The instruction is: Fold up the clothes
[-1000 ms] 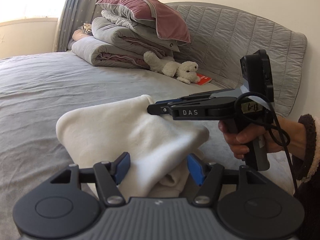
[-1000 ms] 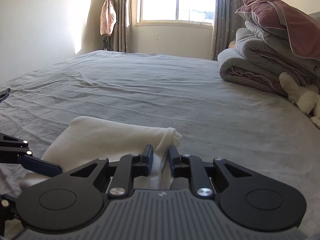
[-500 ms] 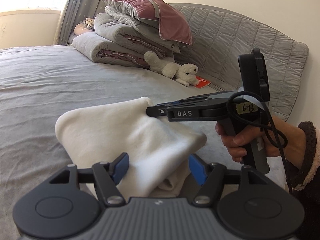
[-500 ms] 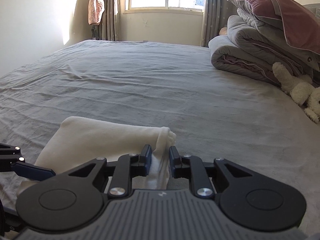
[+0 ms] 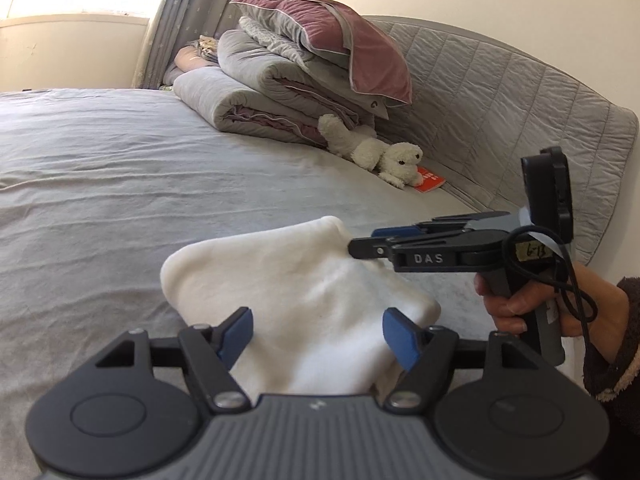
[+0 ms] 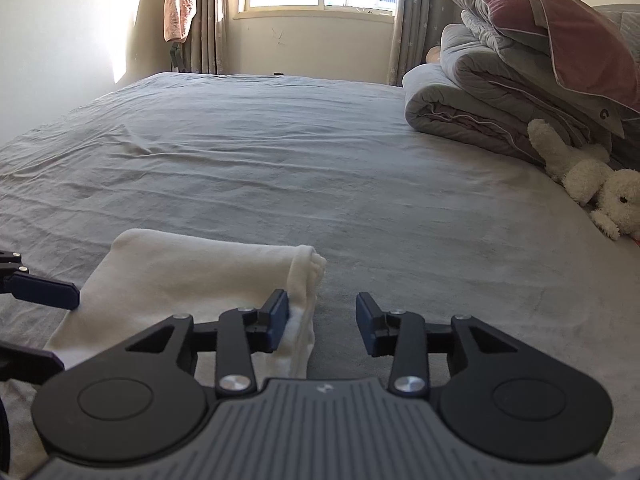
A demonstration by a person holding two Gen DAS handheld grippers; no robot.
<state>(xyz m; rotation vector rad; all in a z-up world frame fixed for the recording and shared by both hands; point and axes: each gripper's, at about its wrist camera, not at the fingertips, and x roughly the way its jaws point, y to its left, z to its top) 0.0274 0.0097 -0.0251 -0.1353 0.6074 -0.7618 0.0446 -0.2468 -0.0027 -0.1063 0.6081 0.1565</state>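
Left hand-held gripper (image 5: 316,330) opening wide, blue pads either side of the folded cream garment (image 5: 296,292) but not squeezing it. Garment lying on the grey bed (image 6: 280,152), near edge. Right hand-held gripper (image 6: 322,316) opening too, letting go: left pad just brushing the fold, right pad clear.

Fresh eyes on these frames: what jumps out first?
The folded cream garment on the grey bed, right in front of both cameras. The right gripper is opening at its corner; one pad touches the cloth, the other stands clear. Behind, stacked quilts and a white plush toy sit by the headboard.
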